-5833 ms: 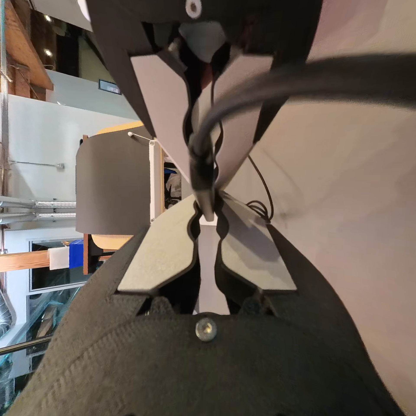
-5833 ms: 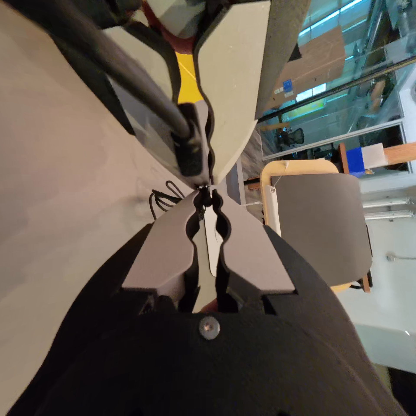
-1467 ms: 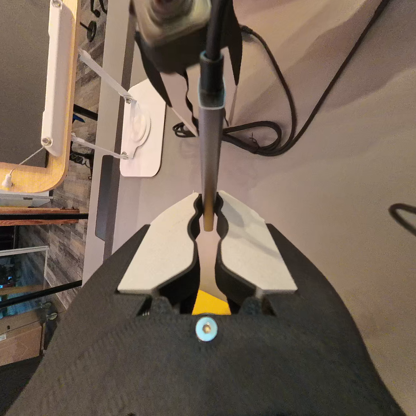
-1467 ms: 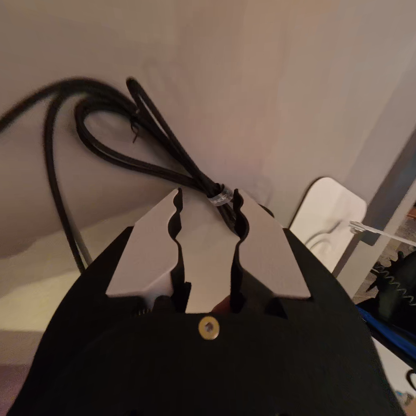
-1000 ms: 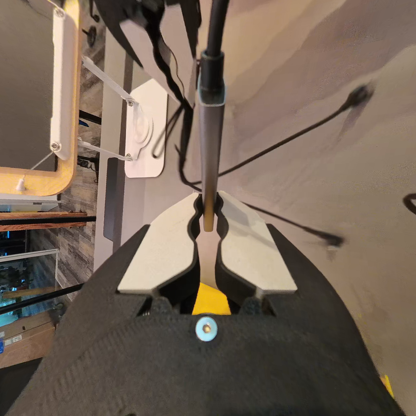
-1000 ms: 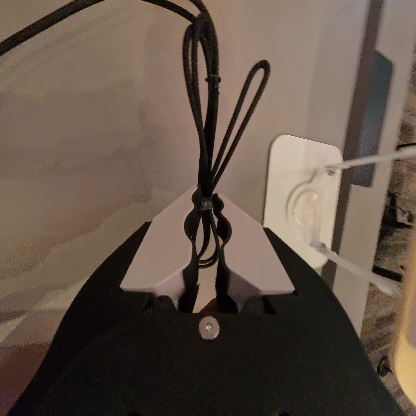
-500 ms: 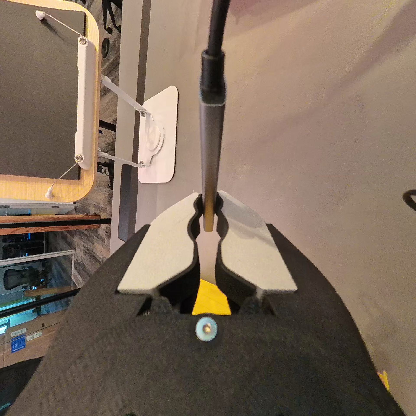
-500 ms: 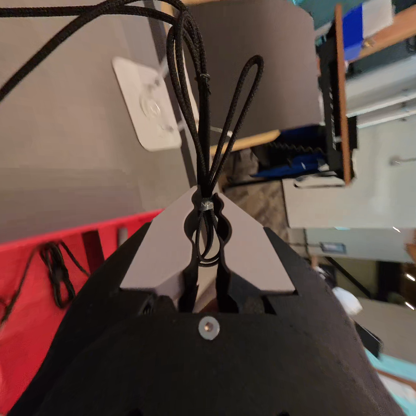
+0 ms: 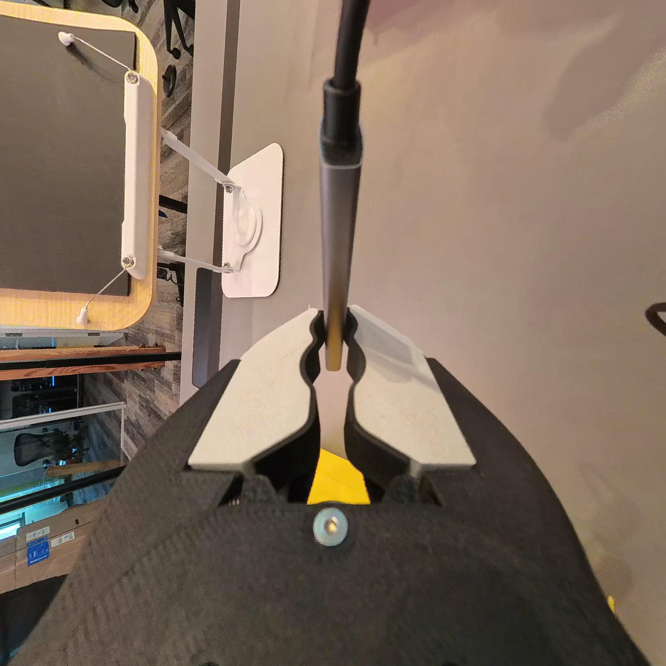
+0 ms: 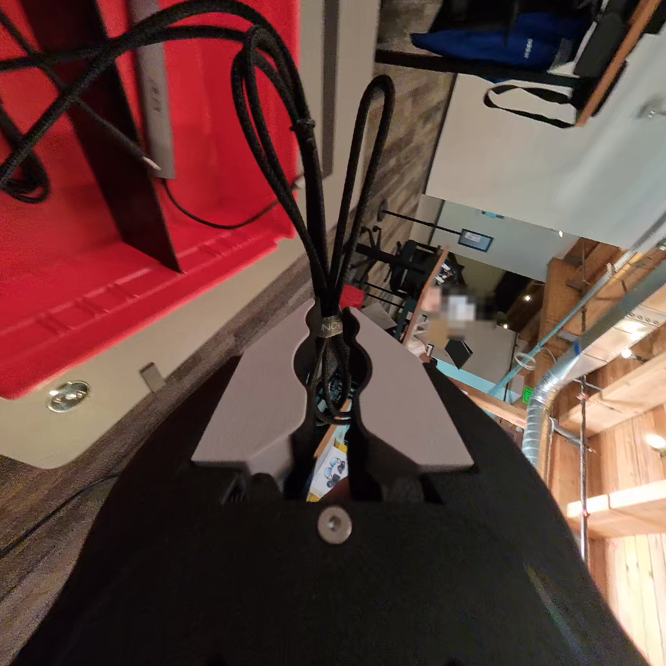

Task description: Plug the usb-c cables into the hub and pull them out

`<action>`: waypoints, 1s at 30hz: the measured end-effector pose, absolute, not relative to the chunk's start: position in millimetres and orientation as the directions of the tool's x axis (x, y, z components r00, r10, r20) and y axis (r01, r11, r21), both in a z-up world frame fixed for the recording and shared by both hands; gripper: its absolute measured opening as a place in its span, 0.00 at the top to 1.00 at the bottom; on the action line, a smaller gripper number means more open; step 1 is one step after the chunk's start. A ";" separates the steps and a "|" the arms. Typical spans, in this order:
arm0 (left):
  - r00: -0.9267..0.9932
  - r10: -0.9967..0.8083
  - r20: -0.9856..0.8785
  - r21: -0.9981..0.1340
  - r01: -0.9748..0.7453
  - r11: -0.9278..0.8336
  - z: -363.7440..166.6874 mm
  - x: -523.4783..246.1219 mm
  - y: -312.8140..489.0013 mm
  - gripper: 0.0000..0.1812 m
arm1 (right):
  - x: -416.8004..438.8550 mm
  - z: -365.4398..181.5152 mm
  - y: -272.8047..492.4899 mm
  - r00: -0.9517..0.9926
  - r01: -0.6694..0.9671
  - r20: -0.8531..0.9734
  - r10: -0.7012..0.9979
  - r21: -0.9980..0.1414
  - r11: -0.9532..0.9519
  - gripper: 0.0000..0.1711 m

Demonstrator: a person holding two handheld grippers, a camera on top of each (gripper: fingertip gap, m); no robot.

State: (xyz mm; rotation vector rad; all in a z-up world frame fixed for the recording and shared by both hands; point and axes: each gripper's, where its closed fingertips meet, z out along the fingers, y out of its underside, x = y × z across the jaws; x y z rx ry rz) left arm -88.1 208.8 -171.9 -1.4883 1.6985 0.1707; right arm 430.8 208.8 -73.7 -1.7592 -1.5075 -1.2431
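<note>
My left gripper (image 9: 333, 324) is shut on the near end of a slim grey hub (image 9: 338, 234). The hub points away from me over the grey table (image 9: 504, 252), and its thick black lead (image 9: 347, 47) runs off the top of the view. My right gripper (image 10: 333, 317) is shut on a banded bundle of black braided usb-c cable (image 10: 313, 173). The bundle's loops stand up in front of the fingers, and its strands trail left over a red bin (image 10: 223, 119). One cable plug tip (image 10: 151, 164) hangs over the bin. No cable is in the hub in either view.
A white stand base (image 9: 259, 216) sits at the table's left edge and carries a wood-framed dark board (image 9: 72, 162). A dark cable loop (image 9: 656, 320) shows at the right edge. The red bin holds more black cable (image 10: 21, 180), a dark divider (image 10: 126, 180) and a grey bar (image 10: 155, 90). Spacing between my two grippers at the tips: around 55 centimeters.
My right gripper has swung off the table with the cable bundle and now faces the red bin and the room. The loose cables have left the left view; the hub stays gripped.
</note>
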 end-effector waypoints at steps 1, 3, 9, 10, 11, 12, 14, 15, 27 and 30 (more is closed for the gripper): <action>0.066 -0.751 -0.657 -0.411 -0.867 0.283 -172.7 -87.8 208.6 0.95 | 428.7 -90.3 209.2 -0.032 0.952 0.862 0.505 0.180 -0.248 0.96; 0.061 -0.751 -0.657 -0.406 -0.869 0.284 -174.4 -86.9 208.5 0.95 | 422.3 -123.7 208.8 -0.001 0.957 0.838 0.545 0.158 -0.242 0.96; 0.057 -0.752 -0.657 -0.403 -0.869 0.287 -177.2 -85.7 208.0 0.95 | 408.0 -192.4 212.6 0.157 0.963 0.812 0.562 0.000 -0.270 0.96; 0.056 -0.751 -0.658 -0.403 -0.869 0.288 -177.2 -85.9 208.1 0.95 | 409.9 -204.9 212.4 0.168 0.959 0.804 0.571 0.001 -0.284 0.96; 0.056 -0.750 -0.658 -0.402 -0.869 0.288 -177.2 -86.1 208.3 0.95 | 410.6 -217.3 212.5 0.181 0.957 0.795 0.580 -0.007 -0.289 0.97; 0.057 -0.751 -0.658 -0.403 -0.869 0.288 -177.1 -86.2 208.4 0.95 | 409.6 -231.7 211.4 0.213 0.955 0.770 0.602 -0.033 -0.296 0.97; 0.057 -0.751 -0.658 -0.404 -0.868 0.287 -177.4 -86.5 208.6 0.95 | 406.9 -257.5 207.8 0.236 0.955 0.720 0.652 -0.047 -0.294 0.97; 0.056 -0.751 -0.658 -0.402 -0.869 0.288 -177.9 -86.4 208.5 0.95 | 404.7 -263.8 208.4 0.237 0.957 0.712 0.661 -0.053 -0.286 0.97; 0.050 -0.745 -0.666 -0.403 -0.864 0.302 -174.0 -82.2 205.7 0.95 | 395.4 -253.9 189.0 0.301 0.950 0.508 0.807 -0.082 -0.303 0.76; 0.060 -0.742 -0.667 -0.408 -0.864 0.297 -174.0 -82.0 207.3 0.95 | 395.7 -226.9 190.0 0.322 0.943 0.576 0.751 -0.124 -0.309 0.66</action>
